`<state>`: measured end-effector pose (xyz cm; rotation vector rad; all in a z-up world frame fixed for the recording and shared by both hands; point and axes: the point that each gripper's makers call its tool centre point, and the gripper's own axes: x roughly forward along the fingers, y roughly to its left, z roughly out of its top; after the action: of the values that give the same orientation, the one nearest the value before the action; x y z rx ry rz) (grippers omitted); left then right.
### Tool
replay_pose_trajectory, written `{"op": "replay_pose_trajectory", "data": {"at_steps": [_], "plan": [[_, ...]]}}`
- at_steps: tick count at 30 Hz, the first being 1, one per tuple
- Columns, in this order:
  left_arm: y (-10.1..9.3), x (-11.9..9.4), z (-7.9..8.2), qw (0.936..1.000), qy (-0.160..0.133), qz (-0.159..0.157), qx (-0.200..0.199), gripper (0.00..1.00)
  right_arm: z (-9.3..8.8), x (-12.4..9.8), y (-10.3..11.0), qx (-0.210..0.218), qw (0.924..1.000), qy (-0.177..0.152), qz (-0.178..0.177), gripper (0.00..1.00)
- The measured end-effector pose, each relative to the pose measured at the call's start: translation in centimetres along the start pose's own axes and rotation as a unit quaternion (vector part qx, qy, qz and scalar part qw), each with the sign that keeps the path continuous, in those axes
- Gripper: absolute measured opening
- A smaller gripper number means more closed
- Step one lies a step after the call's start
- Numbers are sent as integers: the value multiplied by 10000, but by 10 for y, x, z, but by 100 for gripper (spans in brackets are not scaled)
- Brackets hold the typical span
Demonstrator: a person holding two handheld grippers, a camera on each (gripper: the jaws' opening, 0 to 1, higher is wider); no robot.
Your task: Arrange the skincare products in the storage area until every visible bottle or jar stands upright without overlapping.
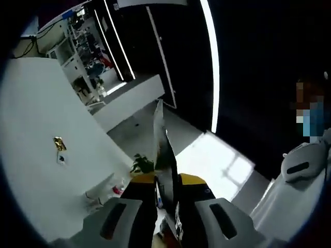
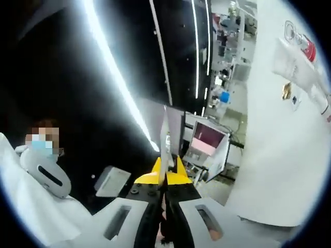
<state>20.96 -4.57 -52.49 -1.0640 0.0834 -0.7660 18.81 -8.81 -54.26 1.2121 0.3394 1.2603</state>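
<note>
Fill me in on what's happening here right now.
A person holds a gripper in each hand, both lifted and pointed out into the room rather than at any skincare products. The left gripper has its jaws pressed together, and so does the right gripper; neither holds anything I can make out. A white wall and a small green plant lie ahead of the left one. No arranging is under way at this moment.

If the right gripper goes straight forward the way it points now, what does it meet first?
Probably nothing close. The right gripper, jaws together, points into open room; the first thing in line looks like the grey machine with a pink screen, though depth is unclear.
</note>
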Motion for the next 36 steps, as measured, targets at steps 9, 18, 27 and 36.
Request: {"op": "replay_pose_trajectory", "data": {"at_steps": [9, 18, 27, 36], "plan": [[-19, -5, 9, 9934, -398, -636, -863, 2, 0, 3, 10, 310, 9991, -131, 270, 1], [-24, 0, -4, 9979, 359, -263, -480, 0, 15, -5, -4, -543, 9977, 331, -244, 24], [-18, 4, -19, 9951, 986, 43, -62, 0, 32, 4, 2, -846, 9947, 554, -162, 4], [-9, -4, -20, 9926, 872, 15, 843, 21, 39, 4, 12, -49, 10000, -26, 17, 1]]}}
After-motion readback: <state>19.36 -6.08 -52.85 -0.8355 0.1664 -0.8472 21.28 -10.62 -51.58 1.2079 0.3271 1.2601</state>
